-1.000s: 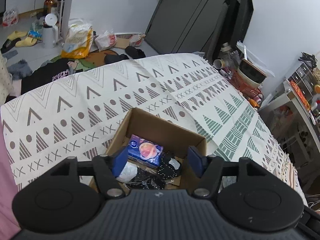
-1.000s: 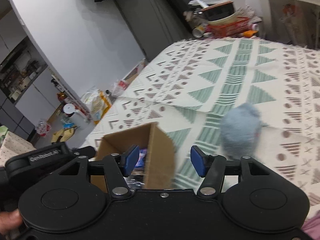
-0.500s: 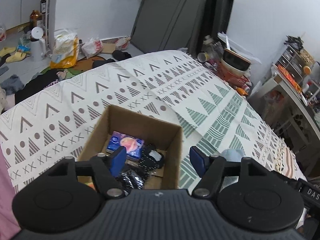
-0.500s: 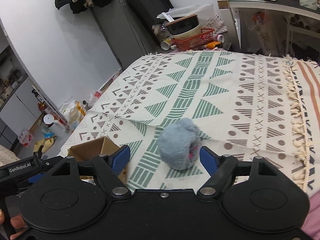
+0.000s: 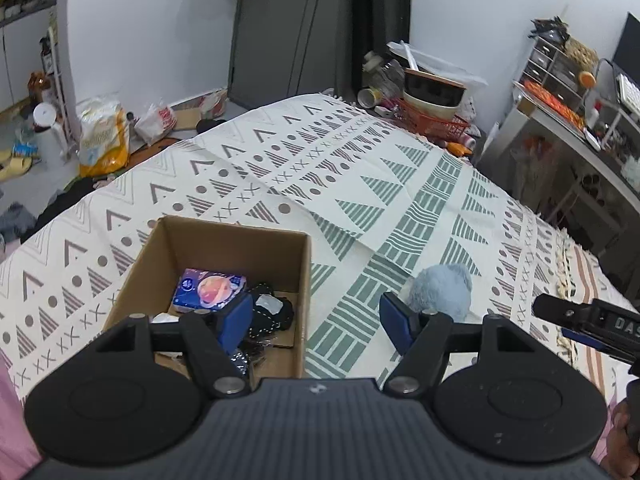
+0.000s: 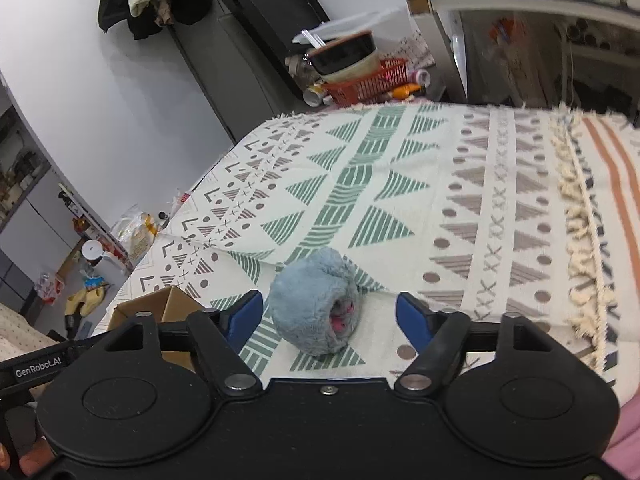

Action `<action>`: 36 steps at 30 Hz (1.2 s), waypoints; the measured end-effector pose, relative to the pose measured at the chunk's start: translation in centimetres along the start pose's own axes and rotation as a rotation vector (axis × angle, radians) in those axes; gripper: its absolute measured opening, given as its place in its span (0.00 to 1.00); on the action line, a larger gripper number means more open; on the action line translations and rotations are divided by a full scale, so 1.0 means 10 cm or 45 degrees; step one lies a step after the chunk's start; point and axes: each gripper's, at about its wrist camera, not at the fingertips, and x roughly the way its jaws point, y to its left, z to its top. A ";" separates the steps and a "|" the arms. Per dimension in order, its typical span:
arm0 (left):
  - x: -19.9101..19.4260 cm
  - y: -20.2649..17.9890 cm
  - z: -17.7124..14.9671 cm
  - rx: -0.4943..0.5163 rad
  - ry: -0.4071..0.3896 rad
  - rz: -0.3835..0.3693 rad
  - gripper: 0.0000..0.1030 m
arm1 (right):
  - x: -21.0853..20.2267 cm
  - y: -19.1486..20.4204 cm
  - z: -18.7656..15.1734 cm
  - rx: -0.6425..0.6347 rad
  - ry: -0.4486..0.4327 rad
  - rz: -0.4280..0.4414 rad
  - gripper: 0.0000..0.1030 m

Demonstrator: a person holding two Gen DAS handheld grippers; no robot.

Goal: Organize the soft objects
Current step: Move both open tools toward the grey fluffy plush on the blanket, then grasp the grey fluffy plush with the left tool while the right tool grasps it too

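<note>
A fluffy blue-grey plush (image 6: 316,307) with a pink spot lies on the patterned bedspread (image 6: 400,208). My right gripper (image 6: 331,319) is open and hovers just in front of it, fingers on either side, not touching. The same plush (image 5: 440,290) shows in the left wrist view, right of an open cardboard box (image 5: 224,240). The box holds a blue packet (image 5: 208,290) and dark spotted fabric (image 5: 268,316). My left gripper (image 5: 316,322) is open and empty above the box's right wall.
A red basket (image 6: 368,84) with stacked bowls stands past the bed's far edge. Bags and slippers (image 5: 102,140) litter the floor on the left. A desk (image 5: 572,128) stands to the right. The right gripper's body (image 5: 592,322) enters the left wrist view at right.
Both grippers have swung right. The right gripper has moved from the box to the plush, which now sits between its open fingers. The left view has shifted off the box's middle.
</note>
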 end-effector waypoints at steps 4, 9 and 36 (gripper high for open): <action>0.02 -0.08 -0.05 0.032 -0.035 0.007 0.67 | 0.12 -0.10 -0.06 0.037 0.038 0.031 0.54; 0.07 -0.24 -0.07 0.124 -0.050 0.065 0.67 | 0.30 -0.17 -0.08 0.081 0.092 0.048 0.53; 0.85 -1.19 -0.25 0.326 0.022 -0.155 0.48 | 1.03 -0.94 -0.25 0.450 0.326 0.209 0.29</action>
